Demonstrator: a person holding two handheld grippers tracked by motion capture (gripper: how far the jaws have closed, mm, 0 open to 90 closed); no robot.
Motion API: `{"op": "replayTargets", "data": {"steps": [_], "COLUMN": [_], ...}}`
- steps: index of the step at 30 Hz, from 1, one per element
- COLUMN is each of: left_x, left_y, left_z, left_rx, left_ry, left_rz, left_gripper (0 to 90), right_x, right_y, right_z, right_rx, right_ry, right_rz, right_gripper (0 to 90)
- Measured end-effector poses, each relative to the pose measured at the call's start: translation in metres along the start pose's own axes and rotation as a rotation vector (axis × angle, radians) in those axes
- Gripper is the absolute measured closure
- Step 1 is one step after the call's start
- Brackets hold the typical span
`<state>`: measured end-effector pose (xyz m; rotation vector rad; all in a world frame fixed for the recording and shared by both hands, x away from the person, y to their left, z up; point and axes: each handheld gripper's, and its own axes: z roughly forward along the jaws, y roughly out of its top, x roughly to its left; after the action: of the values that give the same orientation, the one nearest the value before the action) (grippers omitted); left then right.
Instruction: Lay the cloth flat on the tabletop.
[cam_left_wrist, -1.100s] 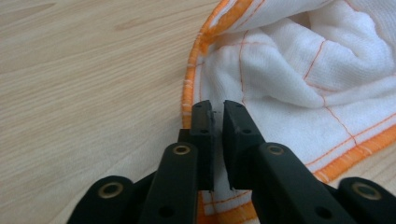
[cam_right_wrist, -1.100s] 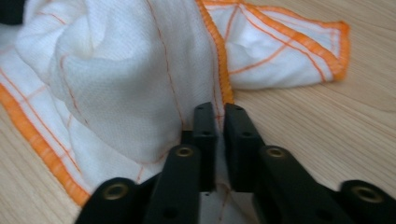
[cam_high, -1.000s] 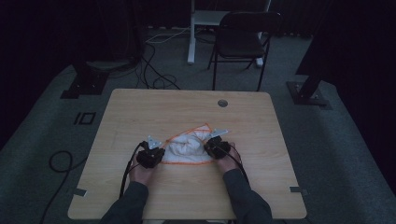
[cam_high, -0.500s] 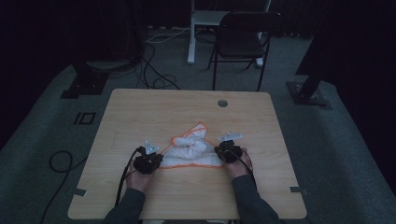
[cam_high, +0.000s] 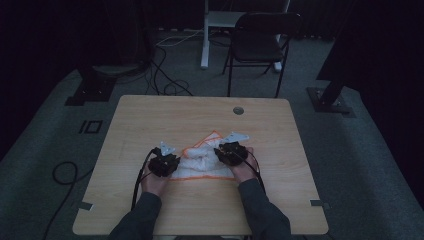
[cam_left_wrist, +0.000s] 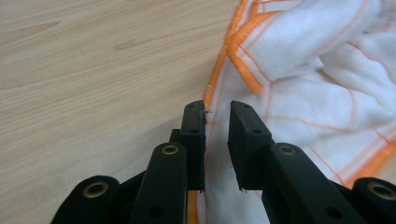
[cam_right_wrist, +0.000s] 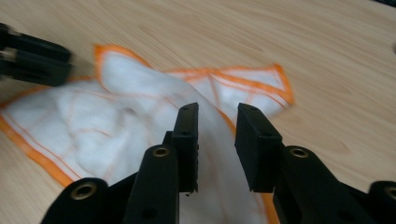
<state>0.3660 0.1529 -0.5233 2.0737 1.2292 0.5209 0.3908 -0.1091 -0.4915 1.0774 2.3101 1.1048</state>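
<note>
The cloth (cam_high: 205, 161) lies between both tongs; left tongs (cam_left_wrist: 216, 122) and right tongs (cam_right_wrist: 215, 125) stand slightly open, apparently gripping nothing.

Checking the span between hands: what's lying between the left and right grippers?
In the high view, the white cloth with orange edging lies bunched on the table between the left gripper and the right gripper; each one's open jaws sit over an edge of it.

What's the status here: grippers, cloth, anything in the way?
Left gripper open, jaws astride the cloth's orange hem. Right gripper open over the cloth's other side. Cloth bunched on the table. Nothing in the way.
</note>
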Motion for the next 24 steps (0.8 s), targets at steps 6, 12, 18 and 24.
{"op": "replayTargets", "data": {"steps": [6, 12, 18, 24], "left_x": [0.001, 0.0, 0.004, 0.007], "left_y": [0.0, -0.004, -0.009, -0.017], "left_z": [0.012, 0.014, 0.01, 0.002], "left_rx": [0.028, 0.022, 0.015, 0.016], "left_ry": [-0.001, 0.006, 0.001, -0.004], "left_rz": [-0.006, -0.003, -0.018, -0.02], "left_gripper": [78.7, 80.8, 84.6, 85.6], "right_x": [0.015, 0.025, 0.022, 0.001], "right_y": [0.014, 0.021, 0.021, 0.013], "right_z": [0.013, 0.031, 0.034, 0.024], "right_rx": [-0.008, 0.046, 0.102, 0.092], "right_ry": [0.045, 0.069, 0.0, -0.059], "right_rz": [-0.035, -0.089, -0.077, -0.006], "right_gripper": [64.3, 66.7, 83.8, 84.4]}}
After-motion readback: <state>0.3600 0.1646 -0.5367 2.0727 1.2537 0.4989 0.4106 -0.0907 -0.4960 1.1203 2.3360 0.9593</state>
